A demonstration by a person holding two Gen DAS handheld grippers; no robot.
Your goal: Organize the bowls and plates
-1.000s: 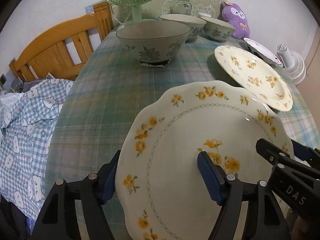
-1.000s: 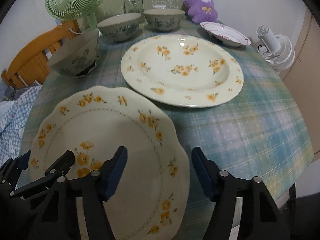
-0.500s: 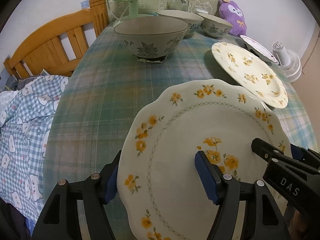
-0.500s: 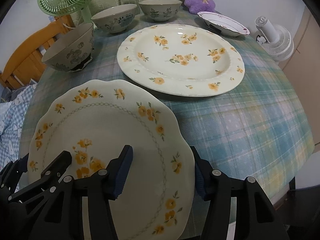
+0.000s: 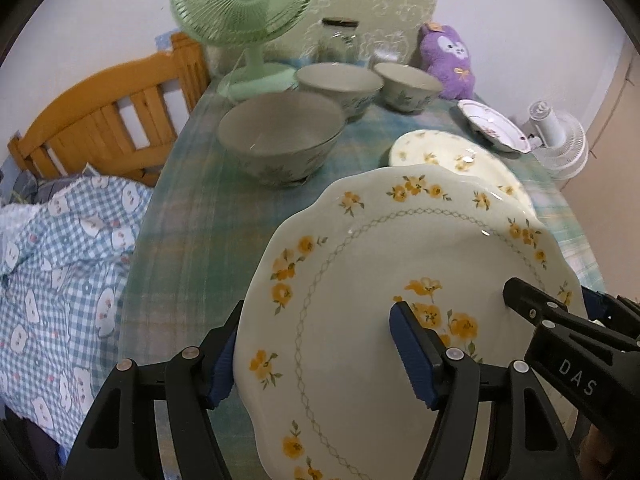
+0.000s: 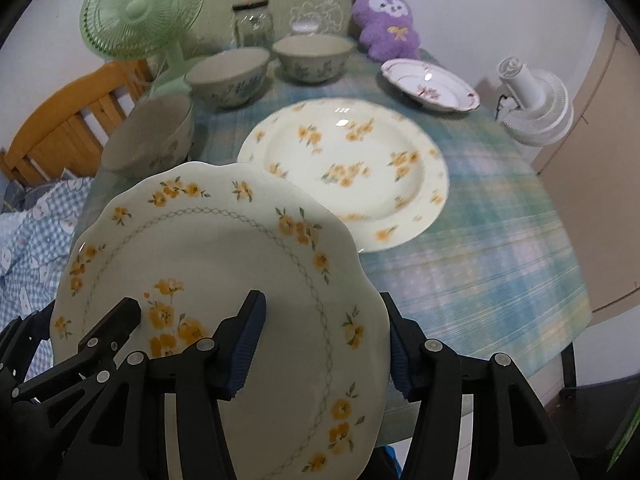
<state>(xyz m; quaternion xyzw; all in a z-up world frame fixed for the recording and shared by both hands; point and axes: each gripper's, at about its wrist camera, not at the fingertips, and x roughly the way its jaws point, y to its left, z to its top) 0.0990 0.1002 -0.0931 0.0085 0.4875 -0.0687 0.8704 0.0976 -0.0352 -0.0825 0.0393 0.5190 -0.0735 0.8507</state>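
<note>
A scalloped plate point(image 5: 400, 248) with yellow flowers hangs tilted above the plaid table point(image 6: 480, 248), clear of the cloth. My left gripper point(image 5: 318, 356) is shut on its left rim, one pad on top and one behind the edge. My right gripper point(image 6: 322, 342) is shut on the right rim in the same way. Each gripper shows at the edge of the other's view. Farther back lie a large flowered plate point(image 6: 348, 168) and a small pink-trimmed plate point(image 6: 430, 84). Three grey-green bowls point(image 5: 280, 136) point(image 5: 340, 84) point(image 5: 408, 84) stand toward the back left.
A green desk fan point(image 5: 244, 4), a glass jar point(image 5: 338, 40) and a purple plush toy point(image 5: 448, 60) line the table's far edge. A white fan point(image 6: 536, 104) stands off the right side. A wooden bed frame point(image 5: 100, 120) and checked bedding point(image 5: 60, 272) lie to the left.
Both grippers closed a little onto the scalloped plate's rims, then rose together. The plate has come up off the tablecloth and now overlaps the large plate in view.
</note>
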